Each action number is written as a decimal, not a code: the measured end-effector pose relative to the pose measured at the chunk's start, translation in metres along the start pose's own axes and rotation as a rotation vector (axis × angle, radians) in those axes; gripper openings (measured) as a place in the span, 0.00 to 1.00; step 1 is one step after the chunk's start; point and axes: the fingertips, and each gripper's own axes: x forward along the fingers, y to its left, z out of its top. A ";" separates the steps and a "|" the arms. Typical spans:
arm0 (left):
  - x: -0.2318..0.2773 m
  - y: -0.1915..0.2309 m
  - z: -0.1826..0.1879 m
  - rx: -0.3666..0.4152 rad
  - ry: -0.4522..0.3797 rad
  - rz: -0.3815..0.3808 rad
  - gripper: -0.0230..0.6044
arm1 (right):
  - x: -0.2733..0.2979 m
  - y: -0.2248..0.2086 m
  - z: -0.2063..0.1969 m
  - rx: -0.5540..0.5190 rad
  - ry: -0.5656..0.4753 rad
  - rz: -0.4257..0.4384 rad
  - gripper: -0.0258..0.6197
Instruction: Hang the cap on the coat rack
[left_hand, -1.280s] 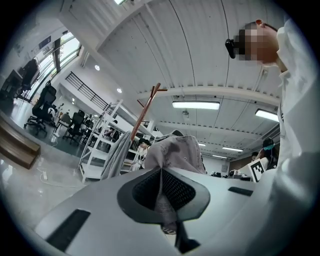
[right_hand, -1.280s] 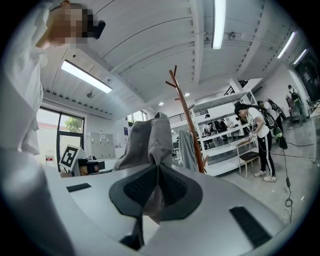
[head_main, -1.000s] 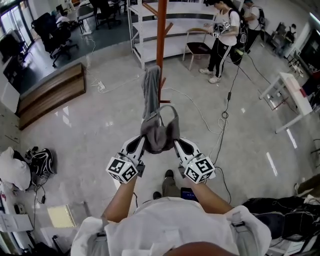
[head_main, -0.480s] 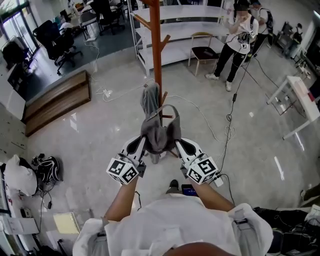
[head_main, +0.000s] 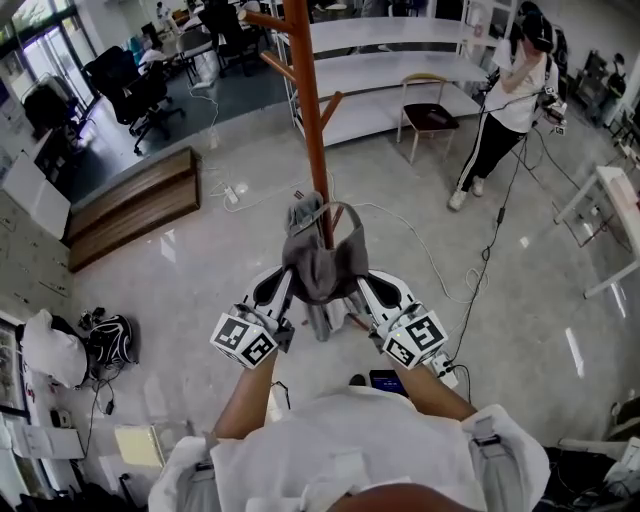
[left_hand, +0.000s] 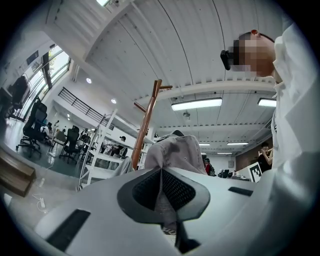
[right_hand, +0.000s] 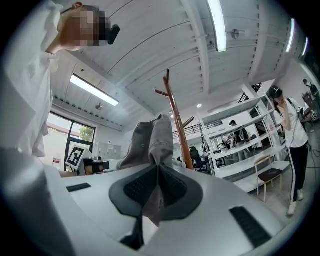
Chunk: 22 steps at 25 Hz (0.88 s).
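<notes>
Room: glossy pale stone floor (head_main: 200, 290); white shelving unit (head_main: 400, 65) at the back, black office chairs (head_main: 130, 85) far left, a person (head_main: 510, 100) standing far right.
Floor clutter: low wooden platform (head_main: 130, 205) on the left; white cable (head_main: 420, 245) trailing right of the rack.
Coat rack (head_main: 308, 110): reddish-brown pole with angled pegs, upright just behind the cap.
Cap (head_main: 322, 268): grey, held up between both grippers.
Left gripper (left_hand: 161, 187): clamped on cap fabric.
Right gripper (right_hand: 157, 187): likewise clamped on cap fabric.

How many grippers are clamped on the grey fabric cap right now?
2. The left gripper pinches the grey fabric cap at its left side, the right gripper at its right side, both jaws shut on cloth, near the brown wooden coat rack. None hidden.
</notes>
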 end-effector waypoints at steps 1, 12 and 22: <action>0.002 0.001 0.002 0.007 -0.003 -0.001 0.07 | 0.003 -0.002 0.002 -0.002 -0.012 0.009 0.09; 0.014 0.015 0.036 0.077 -0.011 -0.007 0.07 | 0.035 -0.002 0.031 -0.057 -0.040 0.056 0.09; 0.017 0.029 0.083 0.085 -0.067 -0.151 0.07 | 0.062 0.017 0.069 -0.153 -0.077 0.036 0.09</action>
